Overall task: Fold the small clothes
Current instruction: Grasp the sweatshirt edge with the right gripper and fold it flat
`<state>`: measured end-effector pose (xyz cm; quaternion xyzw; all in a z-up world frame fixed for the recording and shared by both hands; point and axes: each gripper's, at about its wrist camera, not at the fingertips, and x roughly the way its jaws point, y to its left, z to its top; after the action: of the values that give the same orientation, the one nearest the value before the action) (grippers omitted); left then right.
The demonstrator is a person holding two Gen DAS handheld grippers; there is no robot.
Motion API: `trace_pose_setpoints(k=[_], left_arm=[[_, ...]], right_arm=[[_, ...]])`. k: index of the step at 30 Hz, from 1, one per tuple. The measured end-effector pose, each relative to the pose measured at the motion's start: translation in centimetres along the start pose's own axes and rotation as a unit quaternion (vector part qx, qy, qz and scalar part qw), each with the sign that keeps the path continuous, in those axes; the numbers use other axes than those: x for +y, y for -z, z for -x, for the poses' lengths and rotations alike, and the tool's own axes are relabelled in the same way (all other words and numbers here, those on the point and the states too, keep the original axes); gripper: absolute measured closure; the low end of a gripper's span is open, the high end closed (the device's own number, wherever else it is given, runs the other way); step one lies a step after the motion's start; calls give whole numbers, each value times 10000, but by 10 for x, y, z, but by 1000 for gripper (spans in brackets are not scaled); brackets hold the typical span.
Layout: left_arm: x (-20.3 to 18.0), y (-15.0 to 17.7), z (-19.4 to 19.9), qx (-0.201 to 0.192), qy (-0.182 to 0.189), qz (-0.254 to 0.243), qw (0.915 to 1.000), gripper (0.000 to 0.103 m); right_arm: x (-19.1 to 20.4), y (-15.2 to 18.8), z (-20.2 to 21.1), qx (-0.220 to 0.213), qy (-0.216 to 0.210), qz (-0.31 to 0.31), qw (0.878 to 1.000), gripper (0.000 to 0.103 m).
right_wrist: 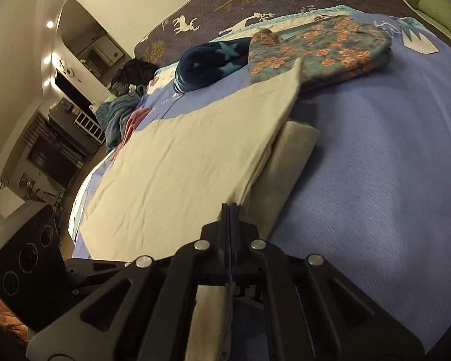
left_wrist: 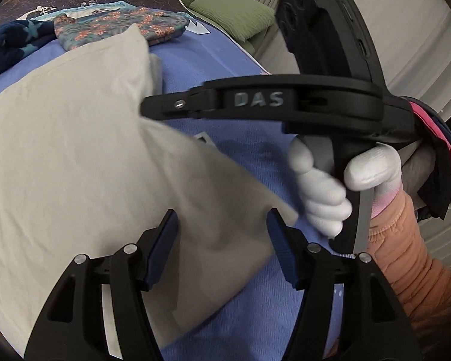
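Note:
A beige garment (left_wrist: 63, 138) lies on the blue bed sheet (left_wrist: 213, 69); it also shows in the right wrist view (right_wrist: 180, 162). My left gripper (left_wrist: 222, 231) is open, its pads (left_wrist: 165, 240) apart, with a corner of the beige cloth between and below them. My right gripper (right_wrist: 231, 210) is shut on an edge of the beige garment and lifts it over a lower layer (right_wrist: 288, 156). In the left wrist view the right gripper's tip (left_wrist: 153, 106) meets the cloth's lifted edge, held by a white-gloved hand (left_wrist: 324, 192).
A folded floral garment (right_wrist: 321, 51) and a navy star-patterned one (right_wrist: 207, 63) lie at the far side of the sheet (right_wrist: 375, 165). More clothes are piled at the left (right_wrist: 120, 114). A green cushion (left_wrist: 234, 15) lies beyond the bed. Dark clothes (left_wrist: 436, 162) hang over the right arm.

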<state>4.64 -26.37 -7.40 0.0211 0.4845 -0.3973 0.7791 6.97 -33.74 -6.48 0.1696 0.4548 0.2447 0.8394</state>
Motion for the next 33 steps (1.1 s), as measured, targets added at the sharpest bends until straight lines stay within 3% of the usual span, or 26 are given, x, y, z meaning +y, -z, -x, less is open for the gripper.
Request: trace_pose_setpoints(k=[4, 6, 8, 10, 13, 15, 18, 21, 22, 23, 26, 27, 28, 29, 31, 33], left_arm=[[-1, -12, -10, 8, 1, 9, 10000, 39], [0, -16, -16, 38, -19, 18, 10000, 39], [-2, -17, -19, 49, -59, -81, 9999, 39], [-5, -14, -18, 37, -120, -254, 9996, 39], [-8, -7, -15, -25, -202, -423, 9989, 40], [-6, -5, -14, -71, -260, -449, 9986, 50], [0, -2, -11, -125, -199, -397, 9989, 57], [1, -1, -10, -148, -133, -387, 9991, 57], [-1, 0, -10, -155, -154, -423, 9989, 56], [-1, 1, -9, -164, -162, -454, 9987, 56], [-1, 5, -6, -180, -112, -478, 9986, 56], [0, 4, -8, -190, -95, -474, 9987, 57], [0, 5, -8, -203, -63, -473, 9987, 57], [-1, 5, -7, -216, -57, -487, 9986, 56], [-3, 7, -7, -259, 43, -564, 9981, 54], [-7, 9, -6, -294, 244, -626, 9973, 50]], right_arm=[[-6, -6, 0, -65, -69, -85, 9999, 99], [-10, -6, 4, -134, -23, -182, 9997, 91], [-16, -10, 8, -204, 243, -293, 9991, 79], [-25, -13, 7, -141, 651, -401, 9970, 80], [-39, -18, 7, -213, 682, -777, 9944, 80], [-47, -20, 11, -375, 1013, -952, 9896, 77], [-59, -18, 11, -364, 888, -1183, 9883, 77], [-57, -20, -4, -131, 341, -1077, 9935, 77], [-56, -21, -9, -119, 371, -1069, 9935, 86], [-55, -22, -10, -171, 529, -1064, 9928, 98], [-51, -25, 13, -787, 853, -1066, 9875, 103], [-53, -28, 18, -997, 1366, -904, 9814, 103], [-62, -30, 21, -1050, 2332, -768, 9637, 103], [-79, -28, 21, -882, 2477, -1014, 9595, 103], [-99, -14, 34, -941, 1657, -1687, 9671, 103], [-80, -8, 46, -1040, 1219, -1374, 9775, 103]])
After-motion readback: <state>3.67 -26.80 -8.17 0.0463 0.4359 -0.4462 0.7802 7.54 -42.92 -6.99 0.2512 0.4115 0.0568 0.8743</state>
